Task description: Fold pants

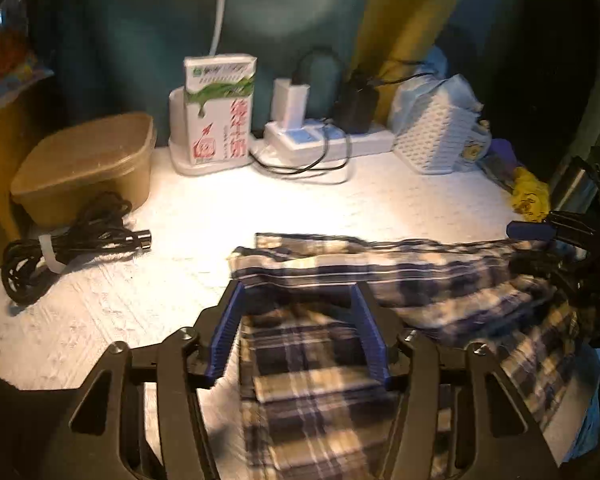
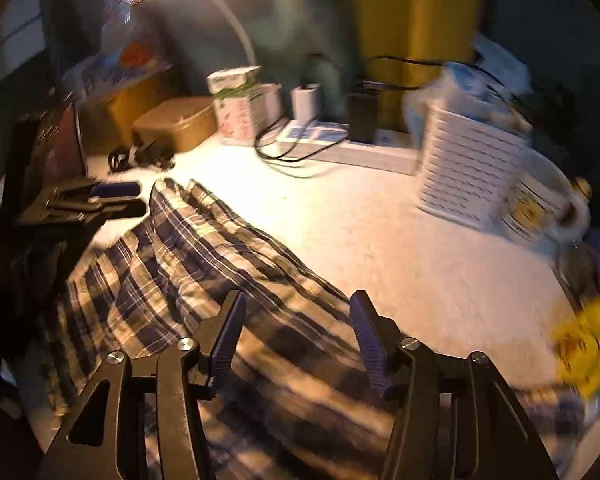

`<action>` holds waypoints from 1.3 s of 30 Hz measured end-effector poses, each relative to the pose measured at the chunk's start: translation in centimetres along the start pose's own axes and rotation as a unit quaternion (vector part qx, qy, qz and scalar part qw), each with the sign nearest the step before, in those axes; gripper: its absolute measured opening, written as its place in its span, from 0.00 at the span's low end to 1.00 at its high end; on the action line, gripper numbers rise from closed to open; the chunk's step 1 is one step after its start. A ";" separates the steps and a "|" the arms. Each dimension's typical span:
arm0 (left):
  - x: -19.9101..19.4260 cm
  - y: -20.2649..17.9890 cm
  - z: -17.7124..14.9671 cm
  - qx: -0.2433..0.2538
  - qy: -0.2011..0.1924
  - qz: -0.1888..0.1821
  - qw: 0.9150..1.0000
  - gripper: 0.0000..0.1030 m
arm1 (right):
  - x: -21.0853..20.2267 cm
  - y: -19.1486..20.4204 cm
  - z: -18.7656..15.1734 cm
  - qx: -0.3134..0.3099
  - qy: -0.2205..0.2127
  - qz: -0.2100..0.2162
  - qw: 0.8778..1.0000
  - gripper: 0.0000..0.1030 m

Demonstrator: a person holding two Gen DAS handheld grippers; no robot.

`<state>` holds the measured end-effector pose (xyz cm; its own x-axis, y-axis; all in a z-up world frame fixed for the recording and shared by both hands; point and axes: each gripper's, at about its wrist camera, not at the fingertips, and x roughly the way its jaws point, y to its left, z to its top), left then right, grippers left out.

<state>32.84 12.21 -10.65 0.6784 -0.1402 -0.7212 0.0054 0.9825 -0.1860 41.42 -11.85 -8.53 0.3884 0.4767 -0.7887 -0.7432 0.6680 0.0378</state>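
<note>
While both grippers, left gripper [image 1: 298, 294] & right gripper [image 2: 296, 304], hover with fingers spread over plaid pants [image 1: 320, 364], carton [image 1: 219, 110] shows red Chinese writing, unreadable.

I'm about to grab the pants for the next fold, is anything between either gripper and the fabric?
Nothing visible. The left gripper and right gripper both hang open directly over the plaid pants. The cable bundle and the white basket sit off to the sides, clear of the cloth.

Left claw [image 1: 298, 300] spread over plaid pants [image 1: 380, 280], white table [image 1: 380, 204]
</note>
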 end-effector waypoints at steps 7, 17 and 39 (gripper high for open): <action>2.0 0.7 -0.2 0.003 0.024 0.006 1.000 0.73 | 4.6 -0.2 -0.1 -0.008 0.059 -0.003 0.998 0.32; 4.1 0.3 0.8 0.047 0.042 0.009 0.998 0.09 | 3.8 -1.1 1.1 -0.007 0.016 -0.040 0.999 0.04; 2.6 1.4 4.3 0.028 0.026 0.076 0.996 0.68 | 4.3 -3.0 1.6 0.065 0.015 -0.093 0.993 0.12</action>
<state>37.76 13.78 -9.98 0.6358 0.0064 -0.7719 -0.0526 0.9980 -0.0351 46.23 -10.92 -11.03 0.4949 0.3228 -0.8067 -0.5826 0.8121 -0.0325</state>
